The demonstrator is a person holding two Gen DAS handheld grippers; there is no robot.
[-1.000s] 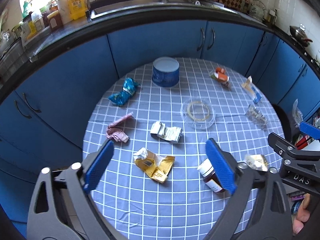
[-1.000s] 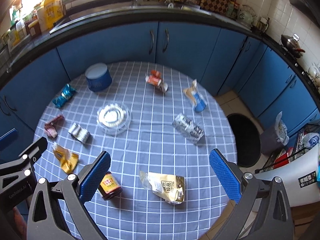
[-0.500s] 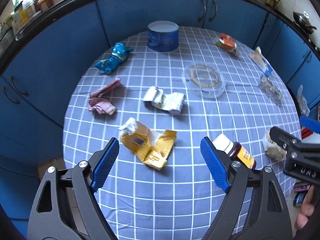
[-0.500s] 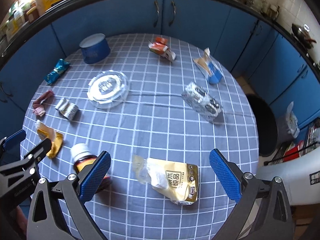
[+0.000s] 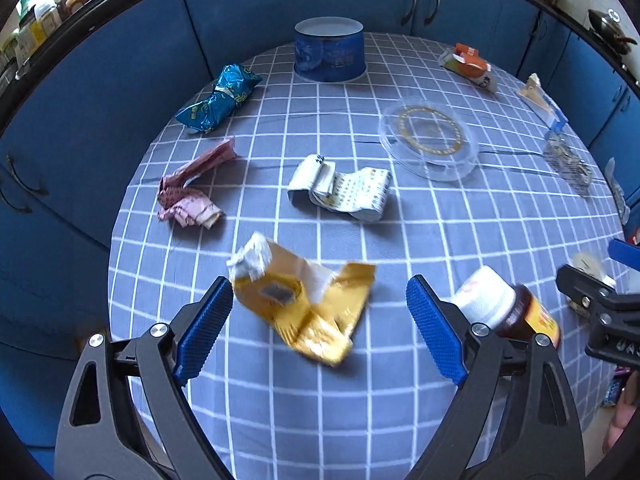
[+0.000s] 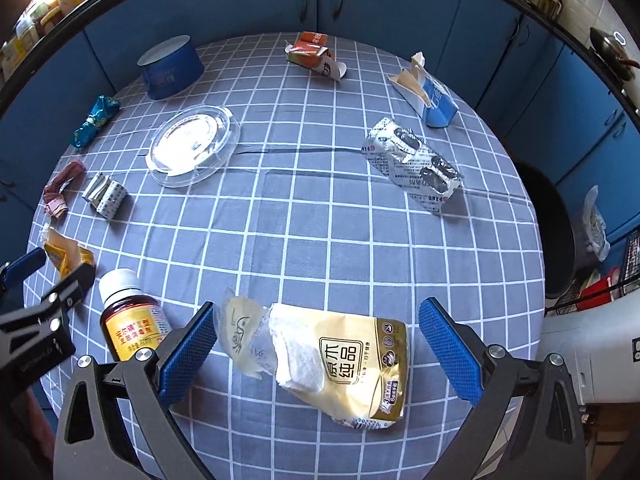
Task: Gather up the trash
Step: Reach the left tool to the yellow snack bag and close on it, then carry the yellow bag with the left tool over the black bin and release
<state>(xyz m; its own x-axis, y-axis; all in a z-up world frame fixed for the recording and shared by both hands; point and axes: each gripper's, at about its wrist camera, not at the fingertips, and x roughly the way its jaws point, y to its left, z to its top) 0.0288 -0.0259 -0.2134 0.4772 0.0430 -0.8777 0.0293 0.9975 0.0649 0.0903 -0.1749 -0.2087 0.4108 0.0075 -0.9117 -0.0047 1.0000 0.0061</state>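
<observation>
Trash lies scattered on a round table with a blue checked cloth [image 5: 440,240]. My left gripper [image 5: 320,312] is open, low over a crumpled yellow wrapper [image 5: 308,312] that lies between its fingers. A brown medicine bottle with a white cap [image 5: 508,304] lies just right of it, and shows in the right wrist view [image 6: 128,316]. My right gripper [image 6: 316,340] is open around a cream and gold snack bag [image 6: 340,360] at the table's near edge.
Further off lie a pink wrapper [image 5: 188,196], a folded white pill sheet [image 5: 344,188], a blue foil packet [image 5: 220,100], a clear plastic lid [image 5: 432,140], a blue tub [image 5: 328,54], an orange carton [image 6: 316,56], a blue and white carton [image 6: 428,92] and a silver foil pack [image 6: 416,168]. Blue cabinets surround the table.
Both grippers have moved forward and down toward the table. The yellow wrapper now sits between the left fingers and the gold bag between the right fingers. Both stay open.
</observation>
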